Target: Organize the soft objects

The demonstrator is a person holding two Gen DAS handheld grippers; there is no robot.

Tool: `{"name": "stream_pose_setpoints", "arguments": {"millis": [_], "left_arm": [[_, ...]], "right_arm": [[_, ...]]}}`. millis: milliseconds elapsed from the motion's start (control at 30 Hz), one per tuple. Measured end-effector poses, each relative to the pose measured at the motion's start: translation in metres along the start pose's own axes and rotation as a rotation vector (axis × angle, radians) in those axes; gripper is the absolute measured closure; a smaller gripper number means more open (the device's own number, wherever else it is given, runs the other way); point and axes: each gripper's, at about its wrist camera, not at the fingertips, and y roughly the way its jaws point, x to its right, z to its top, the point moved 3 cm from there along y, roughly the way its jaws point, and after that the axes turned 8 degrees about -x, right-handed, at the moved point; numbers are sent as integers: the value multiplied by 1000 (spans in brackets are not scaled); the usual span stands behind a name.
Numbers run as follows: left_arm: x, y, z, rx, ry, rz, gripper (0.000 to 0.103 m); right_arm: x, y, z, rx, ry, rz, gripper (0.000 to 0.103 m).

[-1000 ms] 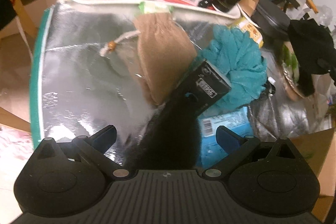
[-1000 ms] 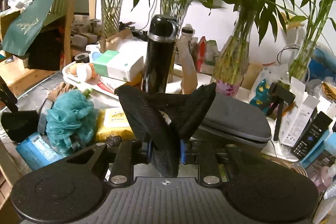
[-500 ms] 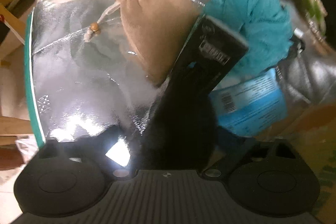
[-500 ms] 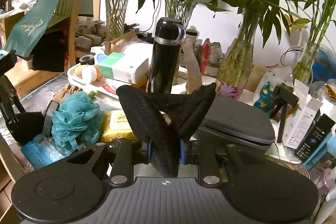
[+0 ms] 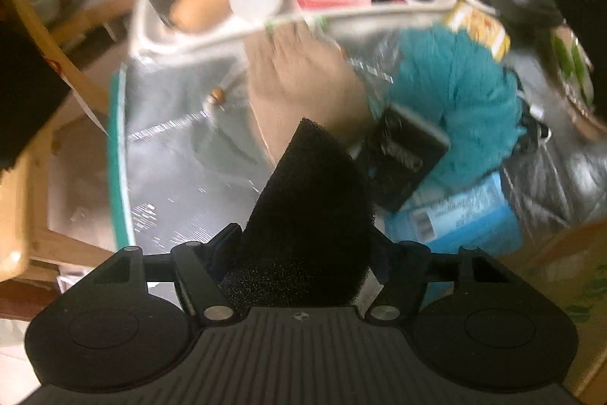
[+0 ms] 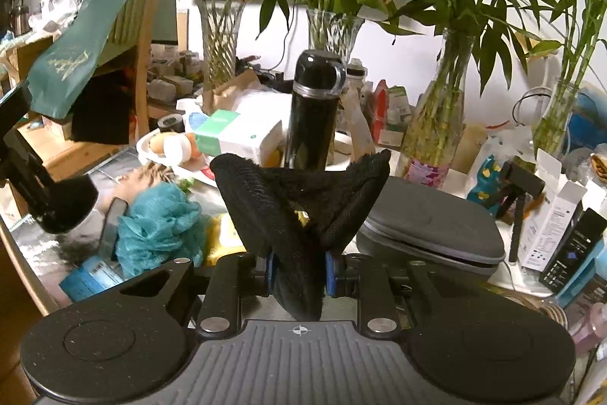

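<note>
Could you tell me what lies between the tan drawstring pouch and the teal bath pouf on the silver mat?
A small black box stands tilted between the tan drawstring pouch and the teal bath pouf, clearest in the left wrist view.

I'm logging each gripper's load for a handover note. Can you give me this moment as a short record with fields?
left gripper: jaws closing, black foam sponge between them
right gripper: shut on a folded black cloth
surface: silver foil mat
loose soft items: tan drawstring pouch, teal bath pouf
behind: white tray, black flask
</note>
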Motion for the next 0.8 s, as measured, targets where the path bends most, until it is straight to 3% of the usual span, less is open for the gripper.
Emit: {"name": "stream_pose_setpoints", "arguments": {"millis": [500,800], "left_arm": [[11,-78,-24,213,-20,24,37],[31,-126,-52,296,-25,-47,37]], "right_arm": [[-35,-50,3,73,29,62,77],[-65,-97,-7,93,-41,108,77]]}}
